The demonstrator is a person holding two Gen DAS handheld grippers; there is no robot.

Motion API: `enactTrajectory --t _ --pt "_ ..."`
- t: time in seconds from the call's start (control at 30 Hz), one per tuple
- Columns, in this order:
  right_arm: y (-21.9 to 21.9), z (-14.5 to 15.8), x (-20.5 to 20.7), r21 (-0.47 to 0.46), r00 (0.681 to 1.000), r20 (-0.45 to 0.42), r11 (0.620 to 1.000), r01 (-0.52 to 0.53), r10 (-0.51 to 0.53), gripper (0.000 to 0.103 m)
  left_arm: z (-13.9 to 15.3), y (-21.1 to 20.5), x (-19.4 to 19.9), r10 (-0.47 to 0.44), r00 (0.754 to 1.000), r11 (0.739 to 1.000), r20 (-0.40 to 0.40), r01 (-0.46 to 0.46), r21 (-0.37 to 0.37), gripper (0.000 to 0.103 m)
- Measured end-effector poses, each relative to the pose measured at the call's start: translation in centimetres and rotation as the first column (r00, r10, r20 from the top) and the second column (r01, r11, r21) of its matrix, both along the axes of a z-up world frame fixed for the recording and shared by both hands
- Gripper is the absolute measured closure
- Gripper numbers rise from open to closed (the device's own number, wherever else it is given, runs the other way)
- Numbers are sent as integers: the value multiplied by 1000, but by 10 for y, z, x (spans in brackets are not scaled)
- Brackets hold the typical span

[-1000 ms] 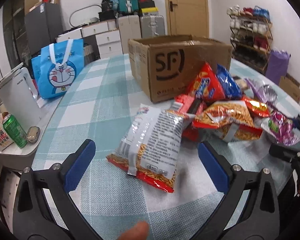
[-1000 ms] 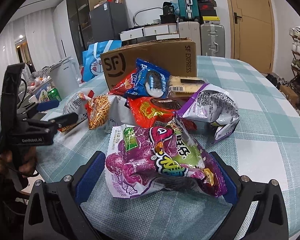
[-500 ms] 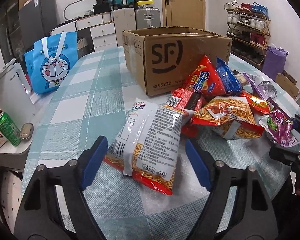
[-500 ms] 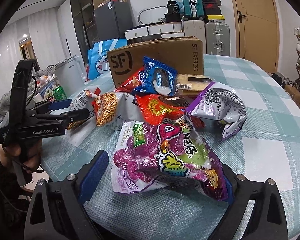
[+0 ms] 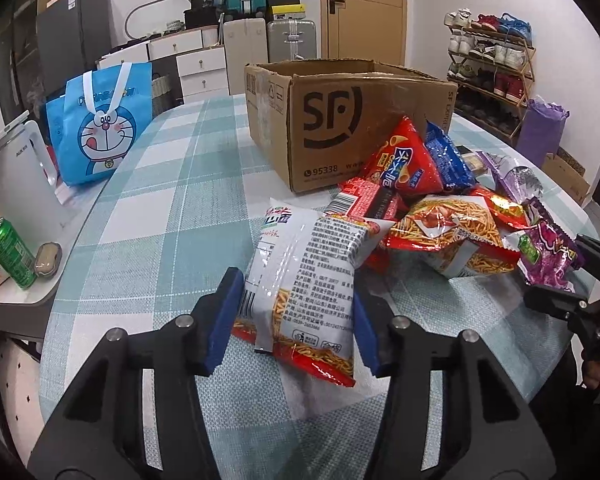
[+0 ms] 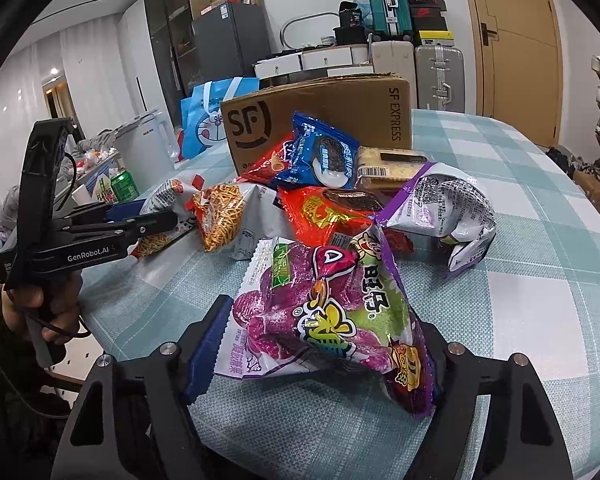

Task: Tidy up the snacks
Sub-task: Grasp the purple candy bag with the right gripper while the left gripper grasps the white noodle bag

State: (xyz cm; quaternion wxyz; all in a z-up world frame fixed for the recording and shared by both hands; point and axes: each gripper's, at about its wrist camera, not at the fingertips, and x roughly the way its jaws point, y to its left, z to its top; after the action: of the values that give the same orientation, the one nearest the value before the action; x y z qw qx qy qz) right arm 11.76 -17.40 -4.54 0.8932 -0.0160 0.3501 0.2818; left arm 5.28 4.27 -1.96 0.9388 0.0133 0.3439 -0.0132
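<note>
both hand-held grippers tilted down: left (image 5: 292,322), right (image 6: 320,356), jaws closing.

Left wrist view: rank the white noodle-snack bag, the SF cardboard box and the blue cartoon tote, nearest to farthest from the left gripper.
1. White noodle-snack bag: between the closing jaws of the left gripper.
2. SF cardboard box: behind it, mid-table.
3. Blue cartoon tote: far left, beyond the table edge.

Shoe rack (image 5: 492,64) beside wooden door (image 5: 364,12)
</note>
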Motion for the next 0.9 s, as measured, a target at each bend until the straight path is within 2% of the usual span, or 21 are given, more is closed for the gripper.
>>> enactTrajectory --t 0.07,0.13,0.27,0.53,0.7,0.9 --pt "-1 1 -2 11 1000 -1 1000 -10 10 28 1 0 -3 -1 1000 1000 3 1 -4 54" --pt "-2 3 -5 20 1000 13 1000 -17 17 38 2 1 -8 0 1000 1000 11 0 -12 55" --pt "-1 6 -7 33 999 33 999 -30 29 41 3 3 -12 3 1000 1000 20 -3 -20 55" --pt "-5 18 -17 90 994 97 994 -56 47 42 10 9 -21 19 998 999 52 -17 -46 56" --pt "-10 24 -24 135 990 134 988 -71 53 42 18 9 -29 31 994 999 105 -27 -38 56" --pt "-15 32 -27 167 987 160 984 -55 28 42 28 7 -34 31 990 998 137 -24 -53 56"
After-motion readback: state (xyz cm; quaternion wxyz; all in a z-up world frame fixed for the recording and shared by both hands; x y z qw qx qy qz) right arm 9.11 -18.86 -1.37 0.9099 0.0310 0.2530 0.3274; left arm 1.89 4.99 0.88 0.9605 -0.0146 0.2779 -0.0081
